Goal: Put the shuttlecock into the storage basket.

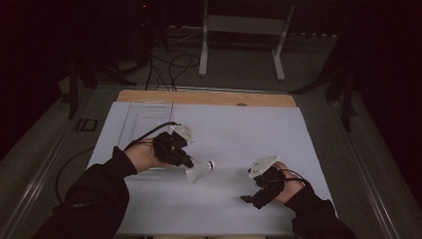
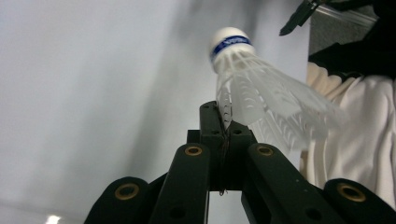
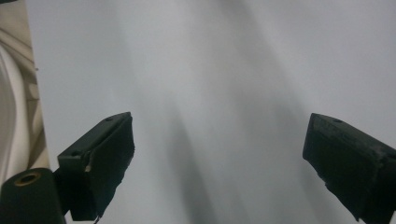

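A white feather shuttlecock (image 1: 200, 170) with a blue band round its cork hangs just above the white sheet, cork pointing right. My left gripper (image 1: 188, 163) is shut on the edge of its feather skirt. In the left gripper view the shuttlecock (image 2: 261, 88) sticks out past the closed jaws, pinched by a feather at my left gripper (image 2: 223, 122). My right gripper (image 1: 247, 199) is low over the sheet at the front right, a little way from the shuttlecock. Its jaws stand wide apart with nothing between them (image 3: 219, 154).
A white sheet (image 1: 229, 134) covers the wooden table (image 1: 204, 97). A clear plastic tray (image 1: 144, 117) lies at the back left of the sheet. Cables and a white stand (image 1: 244, 30) are on the floor beyond the table.
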